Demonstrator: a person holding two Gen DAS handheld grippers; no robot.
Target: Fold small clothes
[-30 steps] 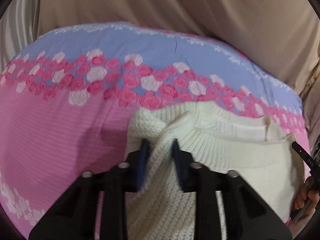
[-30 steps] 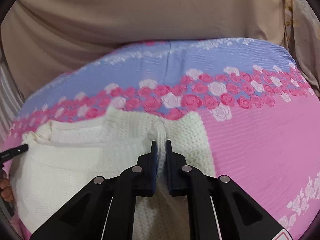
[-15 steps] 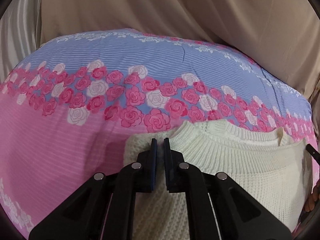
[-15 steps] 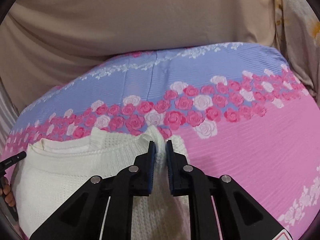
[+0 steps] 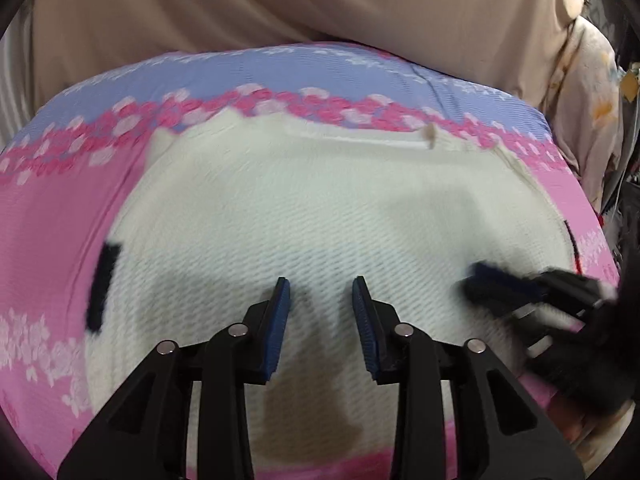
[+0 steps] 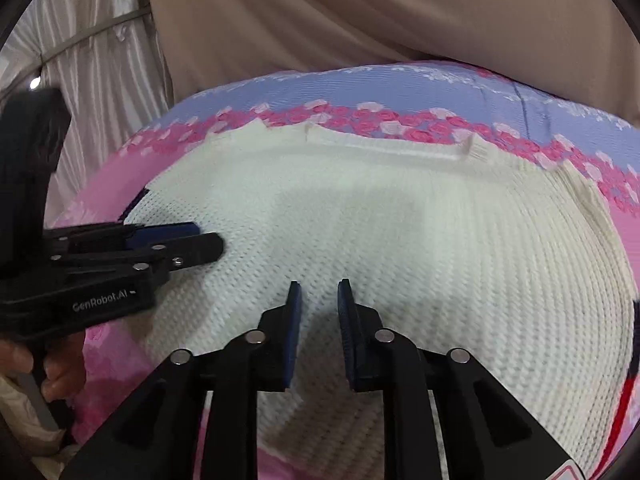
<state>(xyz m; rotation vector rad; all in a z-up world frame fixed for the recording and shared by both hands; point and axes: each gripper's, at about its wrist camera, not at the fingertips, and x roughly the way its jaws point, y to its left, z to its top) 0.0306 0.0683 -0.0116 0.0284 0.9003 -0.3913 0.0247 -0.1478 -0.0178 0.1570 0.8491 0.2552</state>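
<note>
A cream knit sweater point(image 5: 320, 208) lies flat on the pink and blue rose-patterned bedspread point(image 5: 60, 208), collar at the far side, with dark trim at its side edges. It also fills the right wrist view point(image 6: 380, 220). My left gripper point(image 5: 321, 284) is open and empty, just above the sweater's near part. My right gripper point(image 6: 319, 286) is open and empty above the sweater's middle. The right gripper shows blurred at the right of the left wrist view point(image 5: 480, 280). The left gripper shows at the left of the right wrist view point(image 6: 200, 240).
A beige cloth backdrop point(image 5: 280, 8) hangs behind the bed. White pleated curtains point(image 6: 100, 60) hang at the far left. A floral fabric point(image 5: 588, 92) lies at the bed's right edge. The person's hand point(image 6: 60, 368) holds the left gripper's handle.
Both grippers were shut on the sweater's shoulder folds; they have let go, opened and pulled back toward me. The sweater now lies spread flat. The frames are motion blurred.
</note>
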